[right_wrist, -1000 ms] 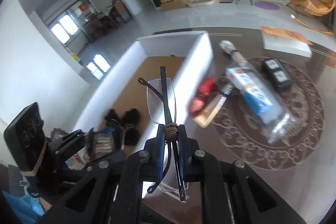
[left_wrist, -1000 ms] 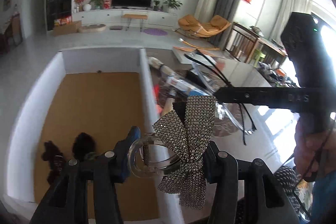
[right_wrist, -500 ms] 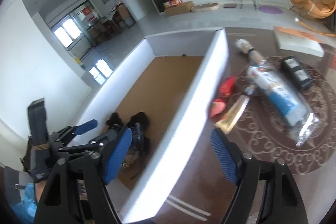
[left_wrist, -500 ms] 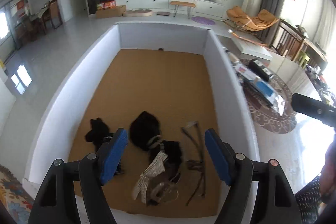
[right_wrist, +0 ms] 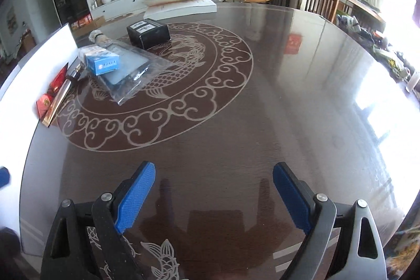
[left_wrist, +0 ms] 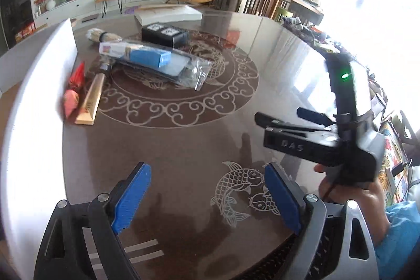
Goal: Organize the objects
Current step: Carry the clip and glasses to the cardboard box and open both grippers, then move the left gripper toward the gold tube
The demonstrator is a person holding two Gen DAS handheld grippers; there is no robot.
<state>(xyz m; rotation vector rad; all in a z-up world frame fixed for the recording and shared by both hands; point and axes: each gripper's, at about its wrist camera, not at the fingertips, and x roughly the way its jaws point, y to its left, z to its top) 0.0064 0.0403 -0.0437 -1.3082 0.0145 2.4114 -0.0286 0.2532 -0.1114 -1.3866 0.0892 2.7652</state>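
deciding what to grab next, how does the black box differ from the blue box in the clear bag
The black box stands bare on the table, dark with two pale label panels on top; the blue box lies sealed inside a clear plastic bag, bright blue with printing. The black box sits farther from the hand-held grippers, the blue one nearer the white bin wall. Both are rectangular.

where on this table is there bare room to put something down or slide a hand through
Bare: the dark table right of the clear plastic bag and black box, and the near stretch before both open grippers. Crowded: the left side along the white bin wall, with bag, brush, red packet and gold box.
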